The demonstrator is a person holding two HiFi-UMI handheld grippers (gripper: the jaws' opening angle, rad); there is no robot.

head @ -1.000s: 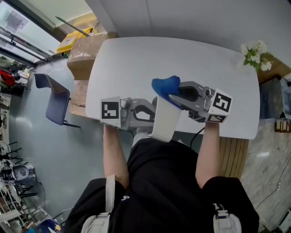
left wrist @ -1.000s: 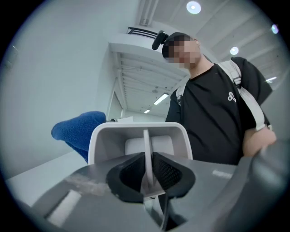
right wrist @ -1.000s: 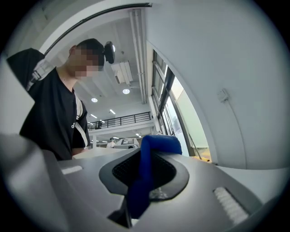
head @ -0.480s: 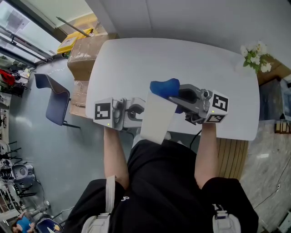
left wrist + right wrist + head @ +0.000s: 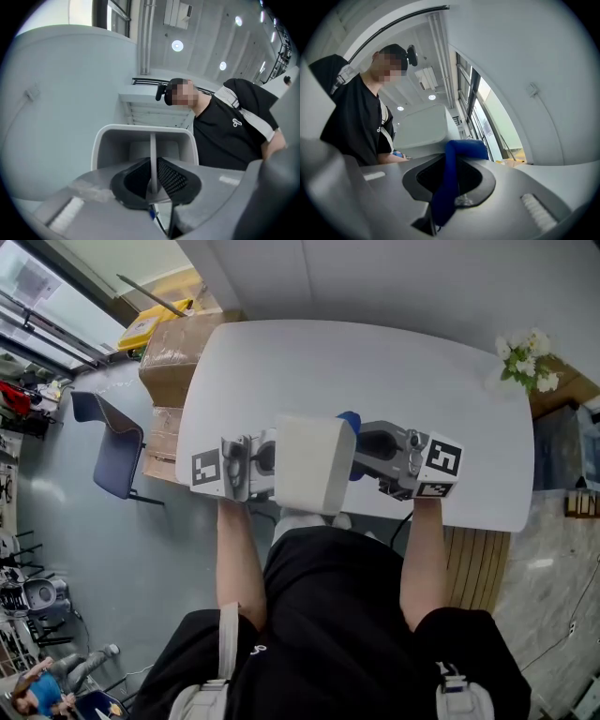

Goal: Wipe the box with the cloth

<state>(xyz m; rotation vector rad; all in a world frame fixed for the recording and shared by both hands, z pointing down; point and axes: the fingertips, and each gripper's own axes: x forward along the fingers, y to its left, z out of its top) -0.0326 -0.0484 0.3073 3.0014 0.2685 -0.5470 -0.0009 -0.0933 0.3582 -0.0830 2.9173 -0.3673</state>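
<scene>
The box (image 5: pixel 314 463) is held up over the near edge of the counter (image 5: pixel 394 362), between the two tongs. The left tongs (image 5: pixel 262 462) are clamped on a thin wall of it, and its hollow side is turned toward them (seen plainly in the left gripper view). The right tongs (image 5: pixel 361 448) are shut on the blue cloth (image 5: pixel 349 423), which lies just at the box's right face. The wipe is judged to fall to the right hand, since the box lies directly to its left; contact cannot be confirmed.
</scene>
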